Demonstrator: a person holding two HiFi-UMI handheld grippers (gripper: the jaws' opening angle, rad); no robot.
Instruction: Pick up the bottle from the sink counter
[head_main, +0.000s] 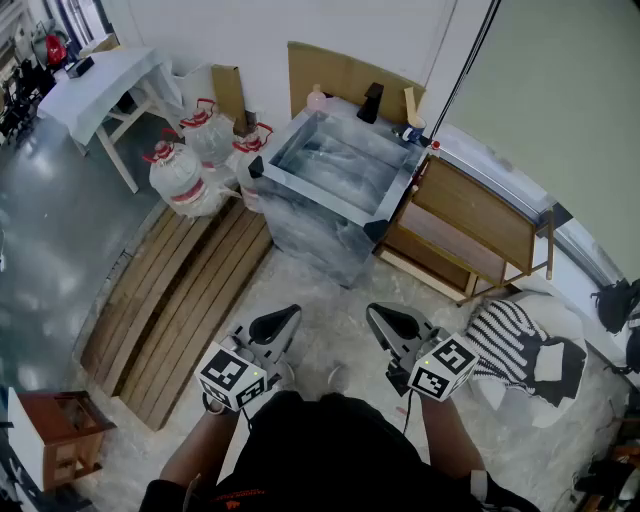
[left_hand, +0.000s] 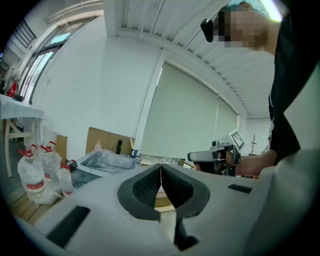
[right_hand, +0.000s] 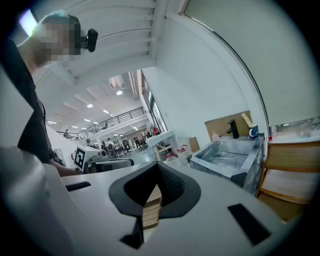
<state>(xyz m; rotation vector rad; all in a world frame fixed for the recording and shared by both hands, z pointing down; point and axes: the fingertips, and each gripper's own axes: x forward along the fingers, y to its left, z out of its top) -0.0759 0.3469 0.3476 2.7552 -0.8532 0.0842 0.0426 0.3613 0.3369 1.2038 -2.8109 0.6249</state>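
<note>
The small pale pink bottle (head_main: 316, 97) stands upright at the far left corner of the sink (head_main: 278, 140) counter, well apart from both grippers. The left gripper (head_main: 285, 320) and right gripper (head_main: 382, 318), near the person's body, each have their jaws pressed together on nothing. The bottle looks like light, smooth plastic that tips easily, so a hold around its wider lower body seems safest.

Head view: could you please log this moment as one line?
phase: pre-grasp | left tongs: shut, empty | right tongs: shut, empty | bottle: on sink counter, untouched
</note>
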